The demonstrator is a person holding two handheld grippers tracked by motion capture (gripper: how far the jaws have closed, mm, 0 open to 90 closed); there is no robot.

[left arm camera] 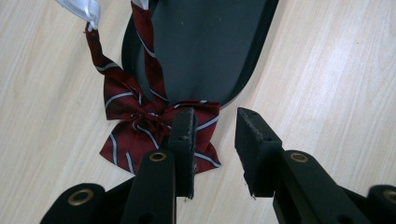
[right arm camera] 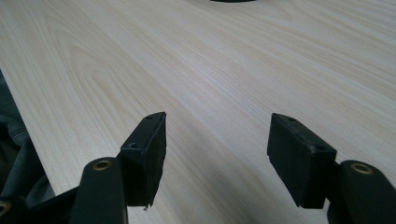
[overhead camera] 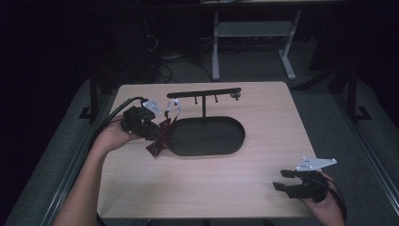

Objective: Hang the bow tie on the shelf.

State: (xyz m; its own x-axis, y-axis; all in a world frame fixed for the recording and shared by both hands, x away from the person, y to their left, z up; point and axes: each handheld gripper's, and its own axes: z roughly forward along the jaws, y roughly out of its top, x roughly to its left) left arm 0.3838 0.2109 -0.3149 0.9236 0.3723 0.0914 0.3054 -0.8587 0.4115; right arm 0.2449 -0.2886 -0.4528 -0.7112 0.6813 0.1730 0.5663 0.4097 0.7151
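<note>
Right gripper [overhead camera: 282, 180] is seen at the near right corner of the worktop [overhead camera: 244, 183], jaws spread wide, nothing between them; bare wood is seen under them in the right gripper view. Left gripper [left arm camera: 215, 140] is held farther in, at the left, over the bow tie [left arm camera: 140, 126]. Its jaws stand partly apart; one jaw overlaps the striped maroon bow, though contact cannot be told. The bow tie lies on the worktop against the near left rim of the black oval tray [overhead camera: 207, 136], its strap with a white end [left arm camera: 81, 9] running onward. Behind the tray, a black T-shaped stand [overhead camera: 203, 94] is noted.
</note>
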